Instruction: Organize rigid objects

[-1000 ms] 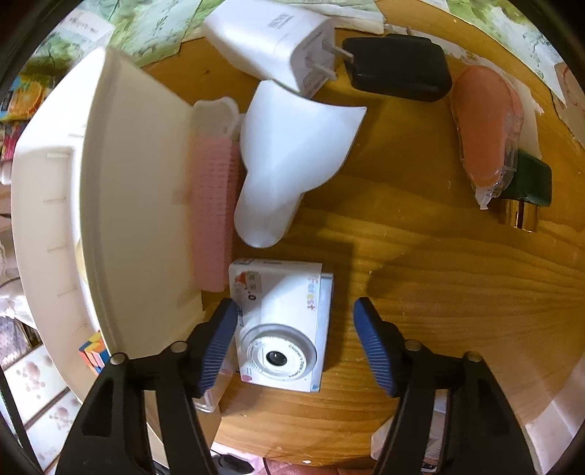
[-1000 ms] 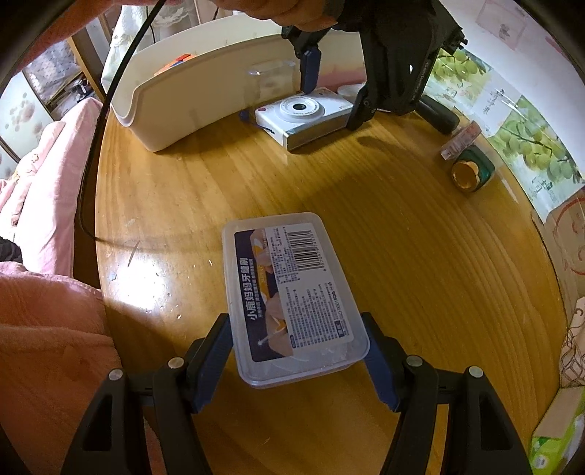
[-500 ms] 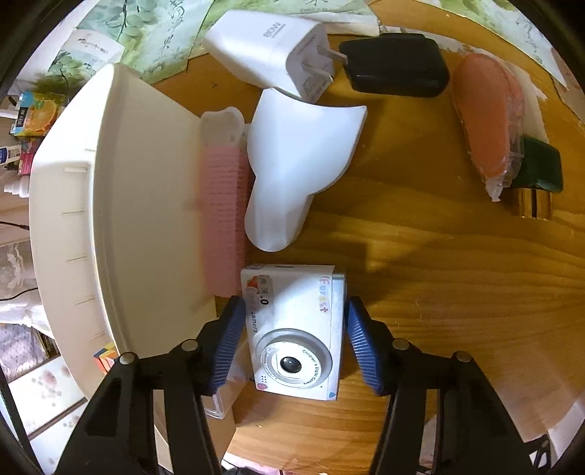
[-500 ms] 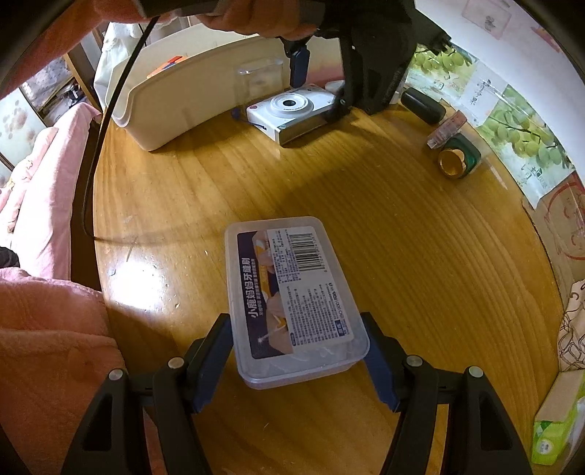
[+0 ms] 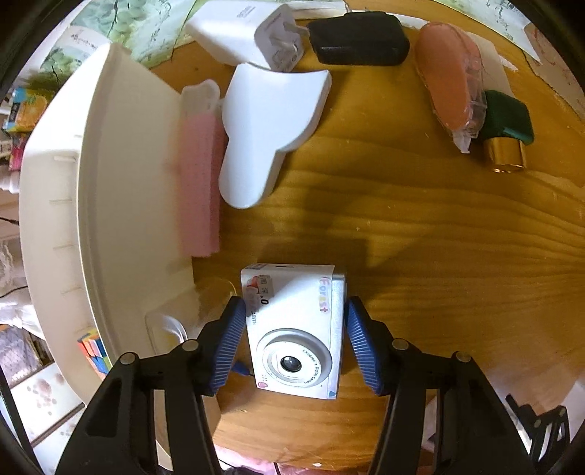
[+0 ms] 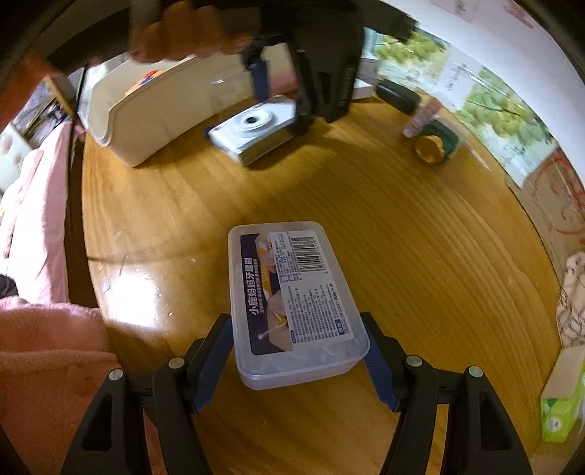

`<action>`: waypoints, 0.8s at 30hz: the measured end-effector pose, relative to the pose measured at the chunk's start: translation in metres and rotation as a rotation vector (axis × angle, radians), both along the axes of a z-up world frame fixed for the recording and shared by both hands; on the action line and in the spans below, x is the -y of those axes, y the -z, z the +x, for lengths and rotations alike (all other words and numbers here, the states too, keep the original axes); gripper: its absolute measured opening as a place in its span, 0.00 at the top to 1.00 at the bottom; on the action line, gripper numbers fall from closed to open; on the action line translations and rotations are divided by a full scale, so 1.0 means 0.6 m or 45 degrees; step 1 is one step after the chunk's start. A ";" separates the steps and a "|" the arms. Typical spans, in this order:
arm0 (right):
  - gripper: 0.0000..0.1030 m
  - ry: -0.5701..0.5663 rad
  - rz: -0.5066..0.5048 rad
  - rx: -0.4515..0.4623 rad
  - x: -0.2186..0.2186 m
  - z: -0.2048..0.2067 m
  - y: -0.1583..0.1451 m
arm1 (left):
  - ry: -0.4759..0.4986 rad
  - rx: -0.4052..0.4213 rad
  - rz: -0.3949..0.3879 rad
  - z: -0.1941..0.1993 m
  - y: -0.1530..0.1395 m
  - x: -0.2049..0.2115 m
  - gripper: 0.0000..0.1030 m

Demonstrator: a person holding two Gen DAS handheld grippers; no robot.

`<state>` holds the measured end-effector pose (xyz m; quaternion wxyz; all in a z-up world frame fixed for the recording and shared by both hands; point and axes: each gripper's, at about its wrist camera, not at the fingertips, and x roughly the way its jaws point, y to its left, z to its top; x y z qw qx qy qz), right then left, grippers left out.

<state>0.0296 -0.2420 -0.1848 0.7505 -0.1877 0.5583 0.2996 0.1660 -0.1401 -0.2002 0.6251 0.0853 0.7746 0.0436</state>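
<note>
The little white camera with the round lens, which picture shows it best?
The left wrist view: the little white camera is close and sharp, lens and coloured letters readable, between the closing blue fingers. The right wrist view shows it far off, small and blurred.

— Left wrist view? Looks steeply down from close above the white camera [image 5: 294, 330], wooden table [image 5: 420, 234] filling the frame, white bin [image 5: 120, 204] just left of the camera, charger [image 5: 252, 34] and black case [image 5: 360, 38] beyond it at the top

— And the right wrist view? Also tilted steeply down, close over a clear plastic box [image 6: 292, 299], facing across the table [image 6: 420, 234] toward the same camera [image 6: 256, 128], well beyond the box

— Shared ground? The camera, the bin [image 6: 146, 120] beside it, the green-and-gold bottle [image 5: 506, 137] [image 6: 435, 144], and the left gripper [image 6: 281, 98] itself, seen from outside over the camera
</note>
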 end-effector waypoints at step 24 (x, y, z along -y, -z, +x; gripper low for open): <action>0.34 0.367 0.024 -0.084 0.056 0.008 -0.008 | -0.066 0.119 -0.212 -0.090 -0.037 -0.070 0.57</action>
